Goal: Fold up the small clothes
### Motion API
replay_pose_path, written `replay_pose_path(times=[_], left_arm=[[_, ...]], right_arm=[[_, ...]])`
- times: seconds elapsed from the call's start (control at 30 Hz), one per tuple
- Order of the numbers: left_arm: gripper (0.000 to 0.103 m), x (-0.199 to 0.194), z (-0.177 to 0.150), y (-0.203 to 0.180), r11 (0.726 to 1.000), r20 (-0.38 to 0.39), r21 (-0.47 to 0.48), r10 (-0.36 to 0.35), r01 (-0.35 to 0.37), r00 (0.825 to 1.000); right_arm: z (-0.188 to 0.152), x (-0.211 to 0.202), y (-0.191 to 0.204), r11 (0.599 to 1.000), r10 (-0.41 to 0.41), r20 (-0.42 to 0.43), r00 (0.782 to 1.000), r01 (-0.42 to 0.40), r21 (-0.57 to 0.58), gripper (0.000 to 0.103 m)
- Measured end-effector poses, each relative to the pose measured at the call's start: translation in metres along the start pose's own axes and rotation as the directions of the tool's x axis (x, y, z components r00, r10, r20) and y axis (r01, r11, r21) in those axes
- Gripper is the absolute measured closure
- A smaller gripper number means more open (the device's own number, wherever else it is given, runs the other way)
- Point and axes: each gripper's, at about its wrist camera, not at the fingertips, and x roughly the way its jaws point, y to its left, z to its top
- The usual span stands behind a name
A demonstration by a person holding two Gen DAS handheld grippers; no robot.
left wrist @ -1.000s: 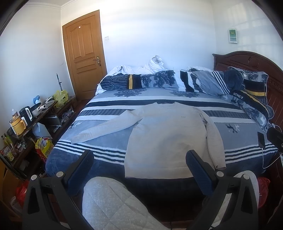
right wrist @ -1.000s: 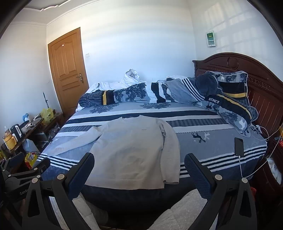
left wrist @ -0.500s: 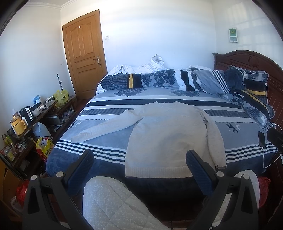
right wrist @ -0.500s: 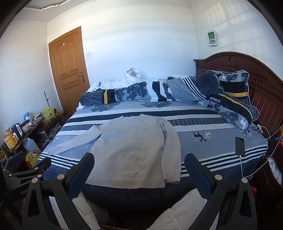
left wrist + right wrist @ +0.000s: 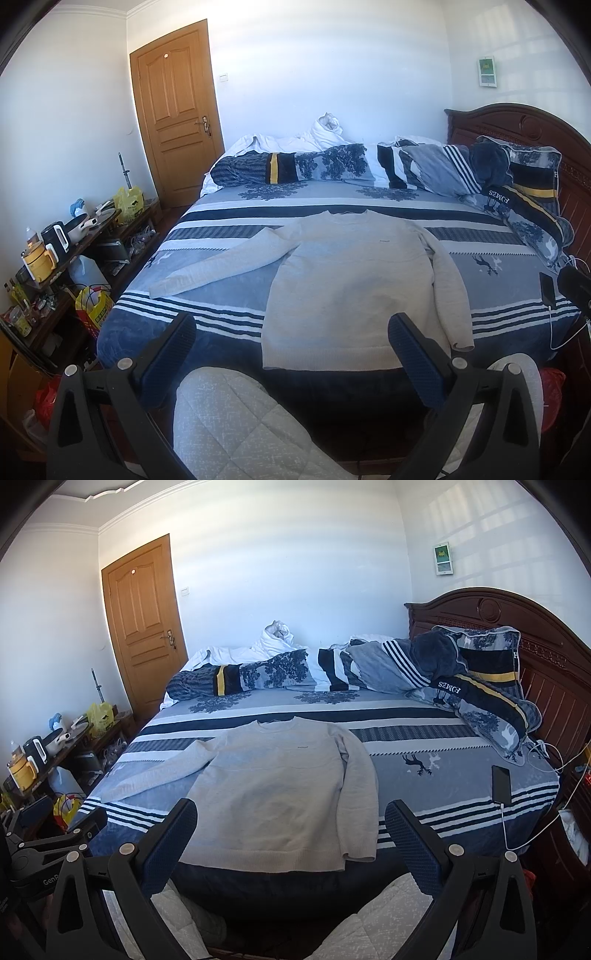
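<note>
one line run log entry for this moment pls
stage: pre-grasp | left gripper: open, empty | right gripper: open, empty | light grey knit sweater: flat on striped blue bed, unfolded, one sleeve out sideways

Your left black two-finger gripper with blue ribbed pads [image 5: 291,350] is held level, jaws spread wide with nothing between them. Your right black gripper with blue pads [image 5: 290,830] is the same, fingers wide apart, beside the left one.

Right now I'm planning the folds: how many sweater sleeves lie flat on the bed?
2. On the grey sweater, one sleeve is spread out toward the door side; the other sleeve lies along the body toward the headboard side.
</note>
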Motion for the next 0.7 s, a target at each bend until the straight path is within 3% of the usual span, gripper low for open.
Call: replay_pose_path(times=[0.57,0.7], left_arm=[[0.000,0.0014,-0.0003,-0.0001,1.000,-0.003,-0.004,-0.003,0.003,1.000],[0.000,0.0022,-0.0029,0.0033,1.000,-0.005,-0.009,-0.004,0.004,1.000]], right_arm=[[-0.0058,0.0039,0.0029,1.000,-0.016,-0.010,1.000,0.015,-0.027,0.000],[-0.0082,0.0049,0.0021,0.996,-0.056,0.003,0.998,0.056,-0.062,0.000]])
